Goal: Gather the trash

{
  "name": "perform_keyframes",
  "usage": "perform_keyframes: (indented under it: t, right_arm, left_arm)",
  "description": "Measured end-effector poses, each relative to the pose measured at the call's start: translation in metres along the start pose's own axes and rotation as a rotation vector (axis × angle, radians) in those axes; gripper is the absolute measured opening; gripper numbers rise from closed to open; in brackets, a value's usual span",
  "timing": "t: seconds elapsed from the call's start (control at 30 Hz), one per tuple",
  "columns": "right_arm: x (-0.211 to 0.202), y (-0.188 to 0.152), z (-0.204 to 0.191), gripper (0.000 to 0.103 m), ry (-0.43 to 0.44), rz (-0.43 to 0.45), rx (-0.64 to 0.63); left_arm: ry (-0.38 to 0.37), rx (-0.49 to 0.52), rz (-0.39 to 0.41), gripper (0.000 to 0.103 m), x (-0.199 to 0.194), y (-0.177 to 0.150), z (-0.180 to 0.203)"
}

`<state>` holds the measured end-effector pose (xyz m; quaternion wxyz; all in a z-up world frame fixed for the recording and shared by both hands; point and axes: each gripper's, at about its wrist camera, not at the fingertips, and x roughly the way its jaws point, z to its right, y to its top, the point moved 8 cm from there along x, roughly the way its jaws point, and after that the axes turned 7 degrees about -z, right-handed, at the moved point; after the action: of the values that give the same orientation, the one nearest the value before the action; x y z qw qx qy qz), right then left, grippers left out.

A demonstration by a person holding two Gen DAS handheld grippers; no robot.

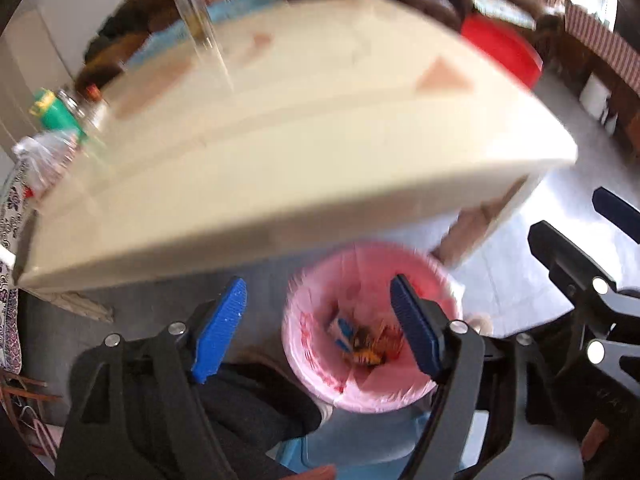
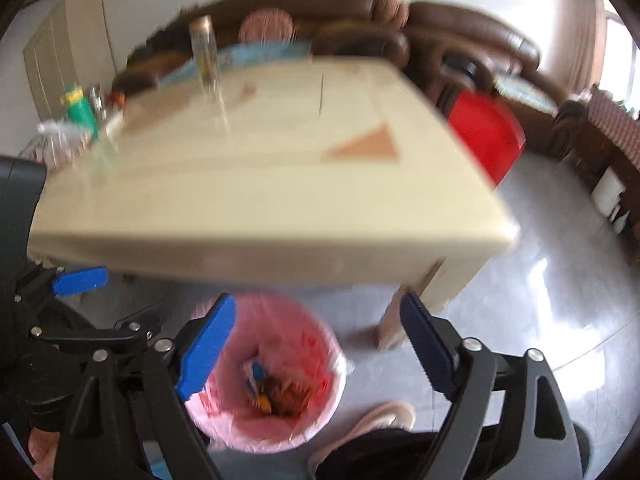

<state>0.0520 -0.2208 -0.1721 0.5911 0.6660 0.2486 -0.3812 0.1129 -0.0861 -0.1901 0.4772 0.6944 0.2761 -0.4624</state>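
I'm hovering both grippers, left (image 1: 318, 328) and right (image 2: 316, 344), fingers spread wide and holding nothing, over the pink-lined bin (image 2: 224, 428) opening upward at 6 o'clock of the surface (image 2: 256, 168).

Left hand-held gripper (image 1: 318, 332): black angular frame with triangular cutouts, silver round screws, ribbed blue finger pads (image 1: 219, 330). Right hand-held gripper (image 2: 316, 354): same build, one pad darker navy. Dark trousers, pink shoe (image 2: 384, 416).
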Motion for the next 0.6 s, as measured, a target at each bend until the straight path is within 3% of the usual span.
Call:
perform_keyframes:
  t: [0.3,0.33,0.6]
  right_arm:
    - [-0.115,0.052,-0.006,0.091,-0.04,0.285,-0.012]
    - [-0.13,0.055,-0.009,0.096,-0.058,0.322,-0.023]
    - [-0.183,0.061,-0.019,0.096,-0.073,0.434,-0.007]
  left_arm:
    - [0.022,-0.066,0.229,0.093,-0.105,0.019,-0.005]
    - [0.03,-0.074,0.246,0.094,-0.113,0.02,-0.005]
    - [0.016,-0.132,0.319,0.097,-0.151,0.017,-0.013]
